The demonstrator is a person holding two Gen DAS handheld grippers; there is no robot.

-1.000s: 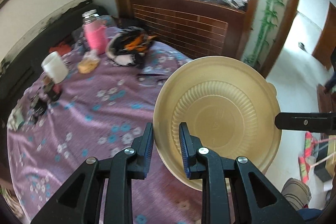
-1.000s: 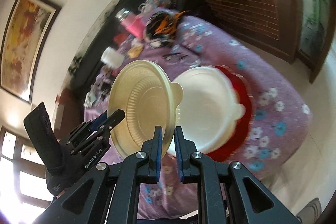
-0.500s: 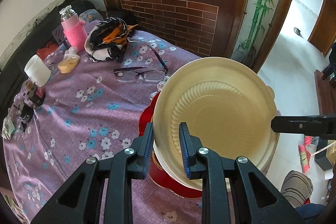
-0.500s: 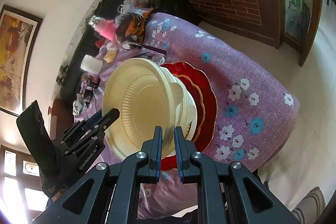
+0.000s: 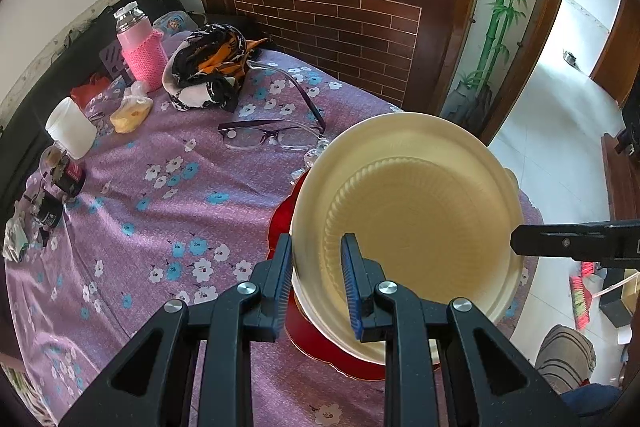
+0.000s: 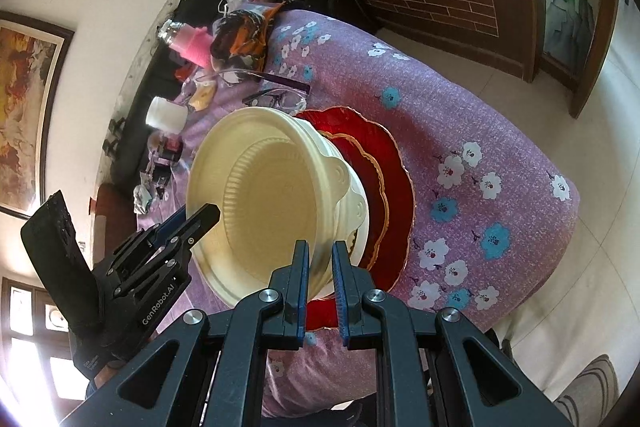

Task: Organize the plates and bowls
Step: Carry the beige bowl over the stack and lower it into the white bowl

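Worktop (image 5: 168,211) edge is seen just beyond the red plates (image 6: 394,187); bare purple cloth lies open on the glasses' (image 5: 272,137) near side. Cream bowl (image 5: 404,211) is held tilted, nested on a white bowl (image 6: 358,203) atop the plates. Left hand-held gripper (image 5: 316,267) is clamped on its near rim; right hand-held gripper (image 6: 318,273) is clamped on the opposite rim.

A purple flowered tablecloth (image 5: 168,211) carries glasses (image 5: 272,137) in the middle, a crumpled scarf (image 5: 210,67) and pink-sleeved bottle (image 5: 140,47) far left, and a white jar (image 5: 70,133) further left.
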